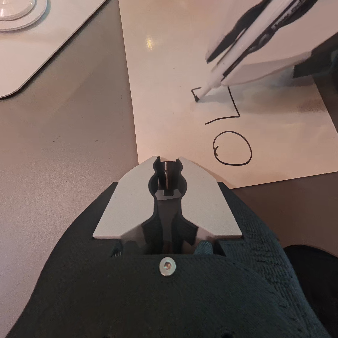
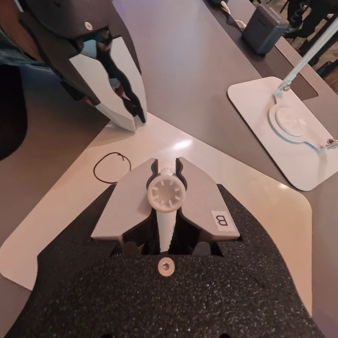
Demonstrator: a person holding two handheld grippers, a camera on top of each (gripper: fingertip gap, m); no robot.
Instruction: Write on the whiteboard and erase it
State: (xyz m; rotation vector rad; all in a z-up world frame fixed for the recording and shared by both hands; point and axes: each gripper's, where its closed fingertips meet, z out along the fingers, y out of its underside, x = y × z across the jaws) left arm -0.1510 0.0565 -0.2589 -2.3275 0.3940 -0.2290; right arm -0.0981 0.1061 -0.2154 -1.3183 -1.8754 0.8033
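A white whiteboard lies flat on the grey table. My right gripper is shut on a white marker. In the left wrist view the right gripper holds the marker tilted, with its black tip touching the board at an angular drawn line. A drawn circle sits nearer, and also shows in the right wrist view. My left gripper is shut on the black marker cap at the board's near corner. It also shows in the right wrist view.
A white flat stand base with a round disc and a slanted metal arm stands beside the board; it also shows in the left wrist view. A grey-blue box sits at the table's far edge. Grey tabletop surrounds the board. Left tips to right tips: about 9 centimeters.
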